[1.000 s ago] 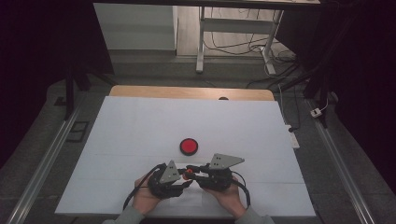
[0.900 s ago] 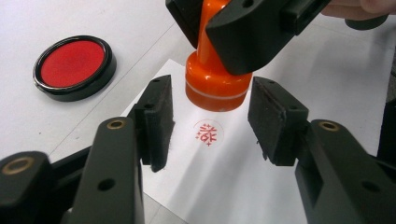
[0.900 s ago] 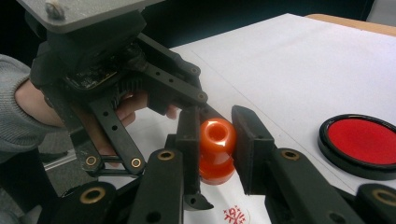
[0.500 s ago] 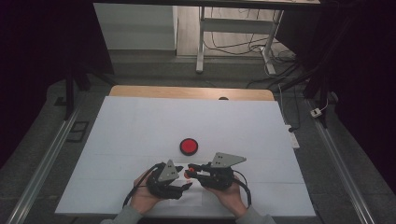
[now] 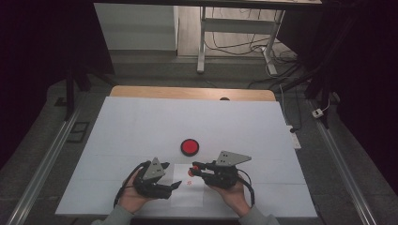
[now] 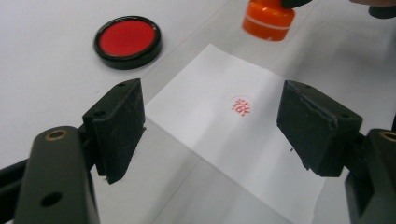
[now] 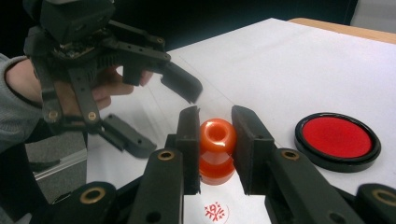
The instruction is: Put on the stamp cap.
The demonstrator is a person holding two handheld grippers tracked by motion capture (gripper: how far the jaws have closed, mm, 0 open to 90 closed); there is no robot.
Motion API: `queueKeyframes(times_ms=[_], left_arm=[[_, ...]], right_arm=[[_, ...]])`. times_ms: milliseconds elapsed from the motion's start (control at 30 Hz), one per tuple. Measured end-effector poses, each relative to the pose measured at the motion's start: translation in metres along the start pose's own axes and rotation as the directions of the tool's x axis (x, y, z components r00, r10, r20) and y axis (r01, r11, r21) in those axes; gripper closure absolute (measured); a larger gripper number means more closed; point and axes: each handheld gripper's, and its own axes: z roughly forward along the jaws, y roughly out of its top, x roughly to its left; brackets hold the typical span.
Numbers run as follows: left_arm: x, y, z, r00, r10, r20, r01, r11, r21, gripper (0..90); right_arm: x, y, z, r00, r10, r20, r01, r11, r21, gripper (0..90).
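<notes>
My right gripper (image 7: 215, 122) is shut on an orange stamp (image 7: 217, 151) and holds it upright just above a white paper slip (image 6: 243, 154). A small red imprint (image 6: 241, 106) marks the paper under the stamp, the imprint (image 7: 214, 211) lying right at the jaws' base. My left gripper (image 6: 217, 123) stands open over the slip's near edge with nothing between its pads (image 6: 119, 123). In the high view, the left gripper (image 5: 172, 182) and right gripper (image 5: 195, 168) face each other near the table's front, the stamp (image 5: 194, 167) between them.
A round red ink pad (image 5: 190, 147) in a black case lies open on the white table (image 5: 141, 126), just beyond the grippers. The same ink pad (image 7: 337, 139) sits close to the right of the stamp. A wooden strip (image 5: 187, 93) borders the table's far edge.
The right gripper has raised the stamp slightly off the paper, and the red imprint now shows. The left gripper has drawn back a little to the left.
</notes>
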Motion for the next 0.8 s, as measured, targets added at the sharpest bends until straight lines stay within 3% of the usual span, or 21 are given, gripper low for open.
queueKeyframes(times_ms=[267, 500, 800], left_arm=[[0.015, -0.011, -0.018, 0.9989, -0.036, -0.030, 0.035, 0.9993, -0.013, 23.7], [0.032, -0.024, -0.036, 0.9934, -0.095, -0.063, 0.093, 0.9950, -0.037, 24.4], [0.040, -0.033, -0.048, 0.9885, -0.129, -0.080, 0.125, 0.9910, -0.047, 24.6]], right_arm=[[-0.003, 0.001, -0.004, 0.9999, 0.004, 0.012, -0.004, 1.000, -0.007, 72.4], [-0.006, 0.002, -0.007, 0.9997, 0.008, 0.025, -0.007, 1.000, -0.015, 72.5], [-0.010, 0.002, -0.010, 0.9992, 0.007, 0.040, -0.006, 1.000, -0.015, 72.5]])
